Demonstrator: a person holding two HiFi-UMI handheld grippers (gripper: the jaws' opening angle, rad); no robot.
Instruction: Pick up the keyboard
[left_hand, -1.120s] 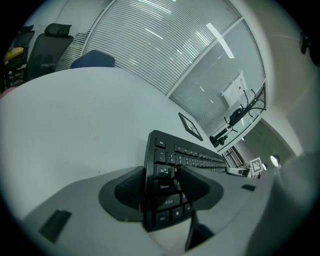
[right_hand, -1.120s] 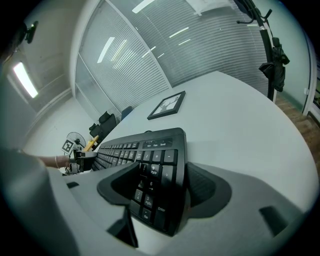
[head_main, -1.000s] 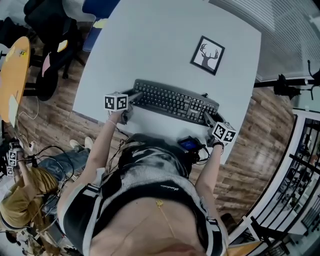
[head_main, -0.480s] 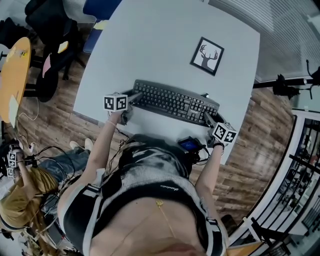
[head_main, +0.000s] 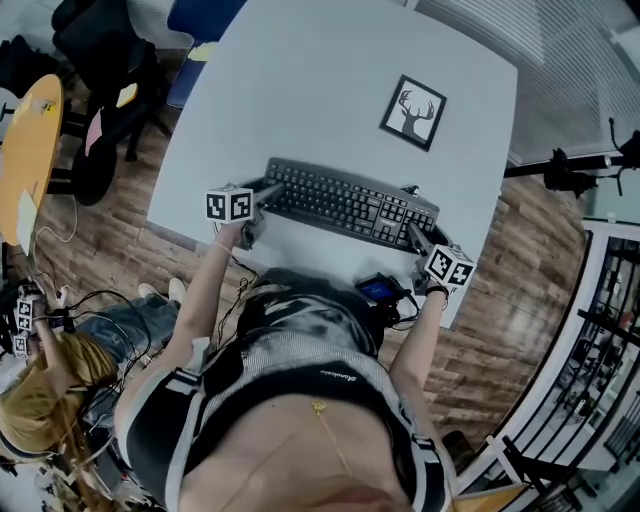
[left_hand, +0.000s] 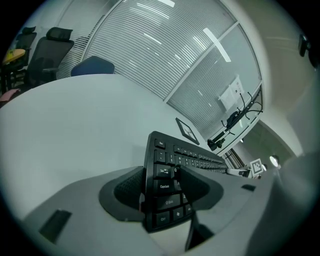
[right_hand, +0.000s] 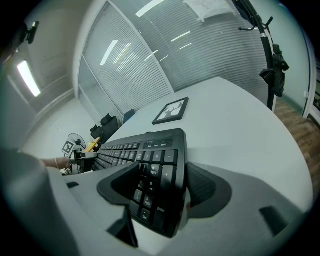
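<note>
A black keyboard (head_main: 345, 203) lies across the near part of the white table (head_main: 300, 80), close to its front edge. My left gripper (head_main: 268, 193) is shut on its left end; in the left gripper view the pads clamp the end with the Tab and Shift keys (left_hand: 165, 186). My right gripper (head_main: 415, 237) is shut on the right end. In the right gripper view the number pad (right_hand: 152, 182) sits between its pads. I cannot tell whether the keyboard still rests on the table.
A framed deer picture (head_main: 414, 111) lies on the table beyond the keyboard. Office chairs (head_main: 100, 60) and a round yellow table (head_main: 25, 150) stand to the left. Another person (head_main: 50, 400) sits at the lower left. A black stand (head_main: 575, 170) is to the right.
</note>
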